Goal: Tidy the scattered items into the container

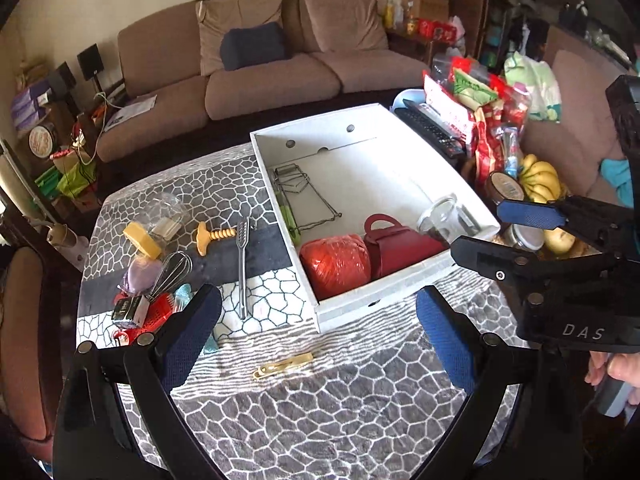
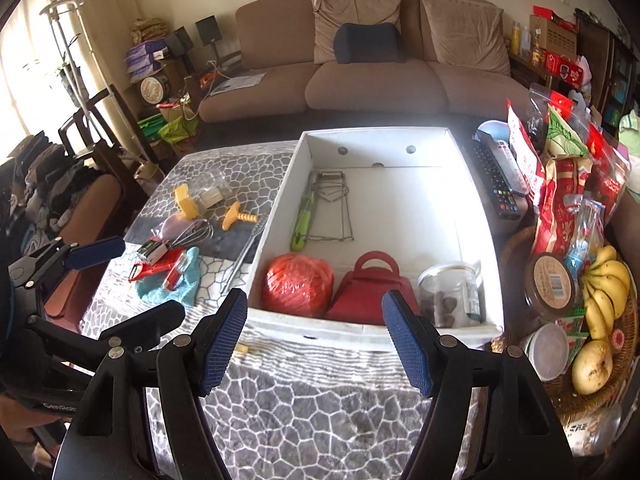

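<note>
A white box (image 1: 400, 280) (image 2: 476, 208) stands on the patterned table. It holds a red twine ball (image 1: 336, 264) (image 2: 298, 284), a red bell (image 1: 396, 244) (image 2: 370, 284), a glass jar (image 1: 438, 216) (image 2: 452, 292), a green peeler (image 2: 304, 216) and a wire rack (image 1: 312, 200). Left of the box lie a metal spatula (image 1: 243, 264), a yellow corkscrew (image 1: 212, 236) (image 2: 238, 214), a whisk (image 1: 170, 270) (image 2: 194, 234) and a gold clip (image 1: 284, 365). My left gripper (image 1: 318, 336) is open and empty above the clip. My right gripper (image 2: 314, 340) is open and empty at the box's near wall.
A pile of small items (image 1: 140, 304) (image 2: 168, 268) sits at the table's left, with a yellow block (image 1: 142, 240) and a clear bag. Snack bags (image 2: 568, 168), a keyboard (image 2: 494, 176) and a fruit basket with bananas (image 2: 604, 284) crowd the right side. A sofa (image 1: 260, 68) stands behind.
</note>
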Tool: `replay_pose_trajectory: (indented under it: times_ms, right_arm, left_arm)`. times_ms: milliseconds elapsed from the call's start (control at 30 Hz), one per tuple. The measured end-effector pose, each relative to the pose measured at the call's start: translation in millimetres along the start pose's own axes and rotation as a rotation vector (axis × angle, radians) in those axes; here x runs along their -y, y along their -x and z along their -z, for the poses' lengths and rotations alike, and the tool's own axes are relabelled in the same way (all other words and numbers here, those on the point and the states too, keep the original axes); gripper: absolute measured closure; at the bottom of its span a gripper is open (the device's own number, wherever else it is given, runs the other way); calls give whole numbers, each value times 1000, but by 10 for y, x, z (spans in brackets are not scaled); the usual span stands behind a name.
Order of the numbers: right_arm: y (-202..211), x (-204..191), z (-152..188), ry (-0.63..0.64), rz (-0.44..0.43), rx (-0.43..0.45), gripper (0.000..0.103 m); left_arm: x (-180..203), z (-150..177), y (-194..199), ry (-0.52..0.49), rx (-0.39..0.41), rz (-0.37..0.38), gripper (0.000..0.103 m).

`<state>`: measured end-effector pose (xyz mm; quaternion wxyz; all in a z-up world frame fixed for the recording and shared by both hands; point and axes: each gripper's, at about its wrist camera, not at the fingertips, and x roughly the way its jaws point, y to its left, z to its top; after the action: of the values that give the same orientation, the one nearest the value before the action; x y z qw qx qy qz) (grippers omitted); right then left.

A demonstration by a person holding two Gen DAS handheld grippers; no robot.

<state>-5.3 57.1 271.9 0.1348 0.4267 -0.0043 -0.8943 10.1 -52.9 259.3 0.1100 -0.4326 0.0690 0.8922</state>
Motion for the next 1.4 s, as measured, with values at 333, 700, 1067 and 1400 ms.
replay_pose_trajectory:
  times_ms: [333,700,1067,1400]
  right_arm:
    - [205,-495,528,17,10,70,20]
    - [-356,-602,1239,-32,57,118,0]
    - [-532,195,1518,-37,166,50,0]
    - [-704,800,1808,-81,176,41,0]
  left_arm:
    - [-328,683,279,109,46,-47,0]
    - [-542,1489,-467,249,-28,-106,0]
    - [289,1492,-937,225,-49,-52,0]
    - [718,1537,-1449,233,-102,-65,0]
